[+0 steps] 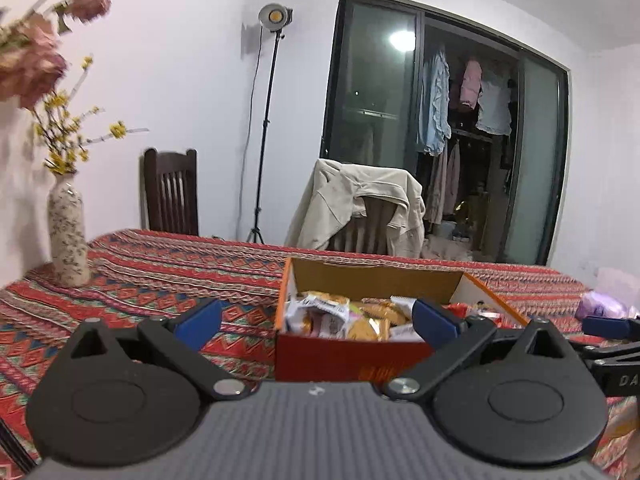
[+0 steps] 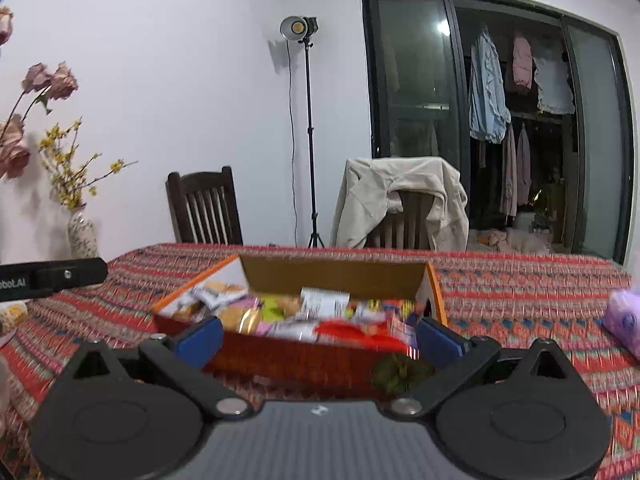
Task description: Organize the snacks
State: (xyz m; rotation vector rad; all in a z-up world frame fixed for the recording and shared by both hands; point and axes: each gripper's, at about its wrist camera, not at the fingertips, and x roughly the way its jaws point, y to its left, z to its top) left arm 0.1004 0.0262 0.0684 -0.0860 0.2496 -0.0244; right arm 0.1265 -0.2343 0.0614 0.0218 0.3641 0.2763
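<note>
Left wrist view: the left gripper (image 1: pixel 316 316) is seen with its blue-padded fingers (image 1: pixel 202 322) spread wide apart, nothing held between them. Directly ahead, an orange cardboard box (image 1: pixel 352 354) is set on a table covered by a red patterned tablecloth (image 1: pixel 160 276). The box is open at the top and filled with wrapped snacks (image 1: pixel 360 318) (biscuits in clear and white wrappers can be made out). Part of the right gripper (image 1: pixel 612 328) is visible at the right edge, just beside the box. A speckled vase (image 1: pixel 68 236) with yellow and pink flowers is placed on the table's far left. Beyond the table, a dark wooden chair (image 1: pixel 172 192), a light stand (image 1: pixel 268 120) and a second chair draped with a beige jacket (image 1: pixel 356 208) are noted. A purple packet (image 1: pixel 600 306) lies at the far right of the table.

Right wrist view: the right gripper (image 2: pixel 320 338) is likewise held with its fingers (image 2: pixel 440 340) wide apart and empty. The same box (image 2: pixel 304 364) is found close in front, its contents blurred; a red wrapper (image 2: pixel 352 330) lies along the near edge of the pile. A dark green object (image 2: pixel 396 372) (too blurred to identify) is seen at the box's near right corner, beside the right finger. The left gripper's black body (image 2: pixel 52 276) enters at the left edge. The purple packet (image 2: pixel 624 320) rests on the cloth to the right, well apart from the box.
</note>
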